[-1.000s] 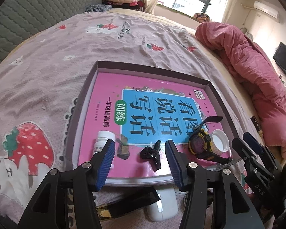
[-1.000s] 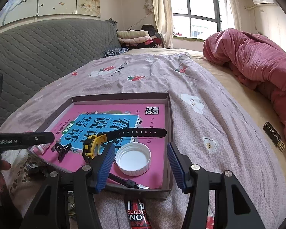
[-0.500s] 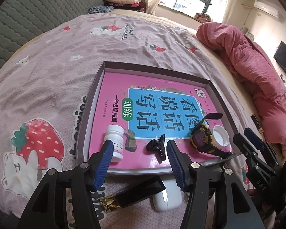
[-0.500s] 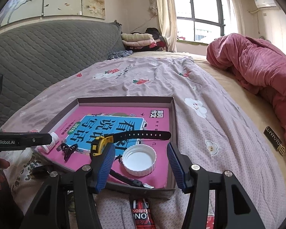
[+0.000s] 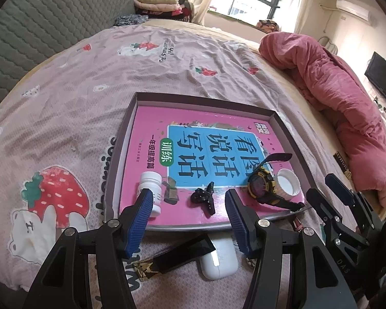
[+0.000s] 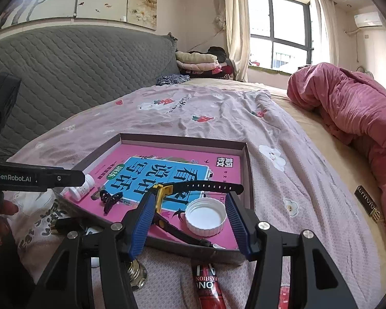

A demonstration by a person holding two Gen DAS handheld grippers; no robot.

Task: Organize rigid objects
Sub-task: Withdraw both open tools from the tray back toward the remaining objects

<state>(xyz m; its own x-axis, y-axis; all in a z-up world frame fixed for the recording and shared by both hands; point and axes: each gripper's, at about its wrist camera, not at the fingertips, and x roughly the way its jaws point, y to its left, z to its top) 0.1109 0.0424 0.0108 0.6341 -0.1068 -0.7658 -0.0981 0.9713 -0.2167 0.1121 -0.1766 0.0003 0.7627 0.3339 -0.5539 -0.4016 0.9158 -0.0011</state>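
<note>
A shallow brown box on the bed holds a pink book. On the book lie a white pill bottle, a black hair clip, a yellow-black watch and a white lid. My left gripper is open and empty, just short of the box's near edge. My right gripper is open and empty, its fingers either side of the lid and the watch. A white earbud case and a black bar lie outside the box.
A red tube and a brass knob lie on the sheet in front of the box. A pink duvet is heaped at the right. A grey quilted headboard runs along the left. Folded clothes sit far back.
Both grippers have drawn back and risen a little from the box. The pill bottle now shows in full beside the left finger. Nothing in the box has moved.
</note>
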